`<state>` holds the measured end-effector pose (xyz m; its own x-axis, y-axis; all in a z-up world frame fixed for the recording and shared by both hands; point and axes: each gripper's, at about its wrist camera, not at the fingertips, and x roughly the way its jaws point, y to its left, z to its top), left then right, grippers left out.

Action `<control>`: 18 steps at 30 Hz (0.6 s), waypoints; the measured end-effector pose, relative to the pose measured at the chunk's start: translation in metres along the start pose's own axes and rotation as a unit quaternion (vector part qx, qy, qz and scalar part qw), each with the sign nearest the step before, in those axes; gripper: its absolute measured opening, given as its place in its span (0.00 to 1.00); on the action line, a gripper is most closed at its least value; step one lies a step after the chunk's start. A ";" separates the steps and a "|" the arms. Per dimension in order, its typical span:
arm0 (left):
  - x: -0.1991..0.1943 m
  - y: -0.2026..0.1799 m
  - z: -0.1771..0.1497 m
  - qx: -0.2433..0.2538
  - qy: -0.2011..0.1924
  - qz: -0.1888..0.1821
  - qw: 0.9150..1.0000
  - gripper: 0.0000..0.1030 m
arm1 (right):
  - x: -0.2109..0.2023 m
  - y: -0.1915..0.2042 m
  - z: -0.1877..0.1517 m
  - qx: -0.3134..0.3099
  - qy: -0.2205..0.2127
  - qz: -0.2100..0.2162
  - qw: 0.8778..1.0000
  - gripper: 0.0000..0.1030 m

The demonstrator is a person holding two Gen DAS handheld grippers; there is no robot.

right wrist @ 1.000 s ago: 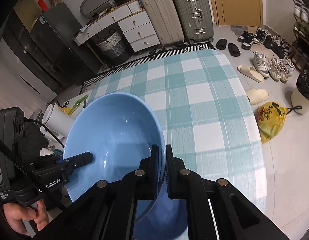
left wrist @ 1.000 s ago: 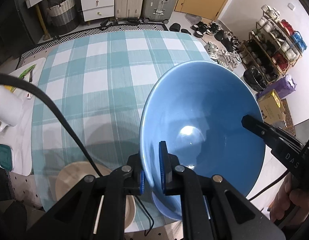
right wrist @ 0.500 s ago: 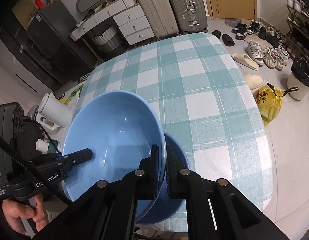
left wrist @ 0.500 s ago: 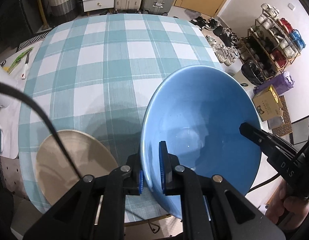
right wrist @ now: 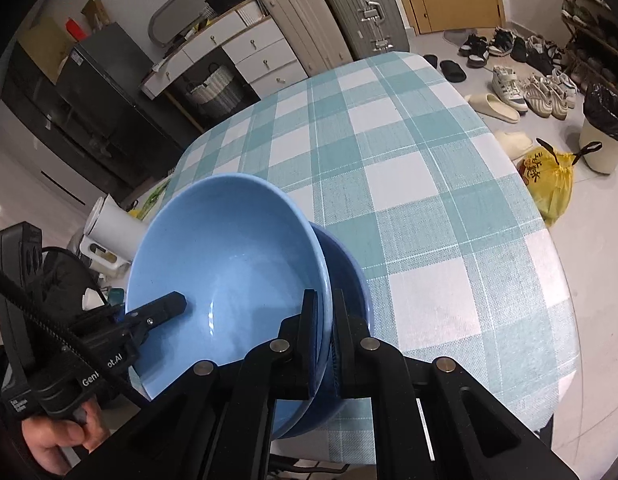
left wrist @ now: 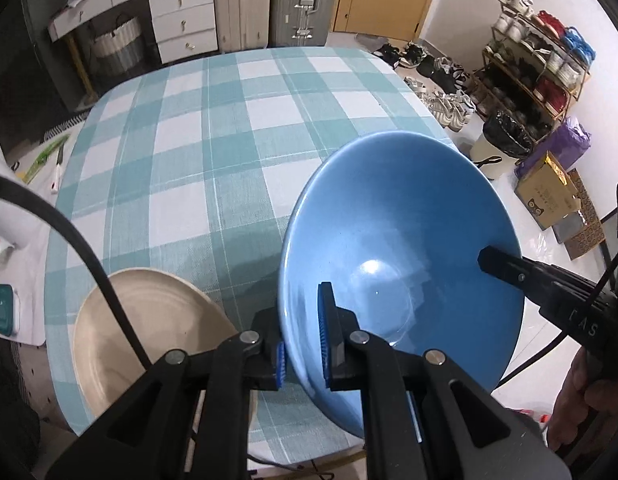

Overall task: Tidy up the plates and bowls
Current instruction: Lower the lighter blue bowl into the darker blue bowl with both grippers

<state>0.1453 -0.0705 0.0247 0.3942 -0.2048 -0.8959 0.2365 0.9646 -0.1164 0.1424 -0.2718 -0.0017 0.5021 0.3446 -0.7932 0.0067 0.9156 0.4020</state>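
Note:
A large light-blue bowl (left wrist: 401, 240) hangs tilted over the near edge of the checked table (left wrist: 229, 120), held from both sides. My left gripper (left wrist: 303, 340) is shut on its near-left rim, one pad inside and one outside. My right gripper (right wrist: 323, 320) is shut on the opposite rim; its inner finger also shows in the left wrist view (left wrist: 493, 260). A second, darker blue bowl (right wrist: 349, 272) rests on the table right under the held one; I cannot tell whether they touch. A beige plate (left wrist: 149, 320) lies left of them.
A black cable (left wrist: 69, 236) crosses over the beige plate. A white jug (right wrist: 113, 228) stands beyond the table's left side. On the floor to the right are a yellow bag (right wrist: 549, 180), a bin (right wrist: 601, 132), shoes and a cardboard box (left wrist: 549, 196).
Both grippers have come down with the blue bowl, closing in on the second bowl beneath. The table looms larger and more of the beige plate shows.

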 end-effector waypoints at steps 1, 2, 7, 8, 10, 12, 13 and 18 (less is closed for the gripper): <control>0.001 -0.001 -0.001 0.004 -0.004 0.002 1.000 0.08 | 0.001 -0.001 -0.003 -0.001 -0.007 -0.004 1.000 0.05; 0.001 -0.002 -0.002 0.006 -0.009 0.003 1.000 0.08 | 0.002 -0.001 -0.005 -0.002 -0.012 -0.005 1.000 0.05; -0.002 -0.006 -0.008 0.017 -0.054 0.016 0.998 0.08 | 0.009 -0.012 -0.009 0.025 -0.019 0.010 0.999 0.05; -0.002 -0.005 -0.009 0.015 -0.059 0.013 0.998 0.08 | 0.009 -0.012 -0.009 0.025 -0.024 0.010 0.999 0.05; -0.001 -0.005 -0.009 0.013 -0.065 0.007 0.998 0.08 | 0.010 -0.013 -0.010 0.022 -0.035 0.007 0.999 0.05; 0.002 -0.004 -0.009 0.011 -0.074 0.008 0.997 0.08 | 0.011 -0.013 -0.011 0.024 -0.038 0.014 0.999 0.05; 0.003 -0.003 -0.010 0.012 -0.080 0.011 0.997 0.09 | 0.012 -0.013 -0.012 0.025 -0.041 0.014 0.999 0.05; 0.014 -0.013 -0.014 0.045 -0.083 0.033 0.995 0.16 | 0.014 -0.008 -0.014 0.006 -0.056 0.001 0.998 0.06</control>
<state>0.1356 -0.0840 0.0079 0.5514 -0.1733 -0.8161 0.2815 0.9595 -0.0136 0.1375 -0.2718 -0.0222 0.5953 0.3203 -0.7369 0.0163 0.9121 0.4097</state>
